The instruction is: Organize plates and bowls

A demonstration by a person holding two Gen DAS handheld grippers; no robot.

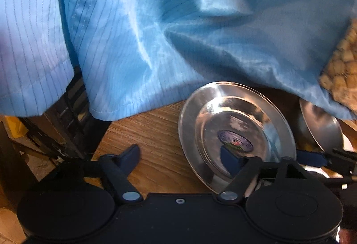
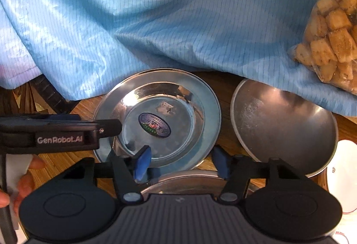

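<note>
Plate [image 2: 160, 114] with a sticker lies on the worktop [image 1: 156, 132], between both grippers. Left gripper [image 1: 180, 157] and right gripper [image 2: 180, 161] each straddle its rim, jaws apart, gripping nothing; squeeze the rim squarely before lifting.

Blue striped cloth [image 2: 156, 21]; bagged snack pieces [image 2: 332, 32]; wooden table [image 1: 156, 143].

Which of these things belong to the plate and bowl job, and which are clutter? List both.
Job:
stickered steel plate
plain steel dish
white dish
steel rim under the right claw

Clutter:
blue cloth
bag of fried cubes
</note>
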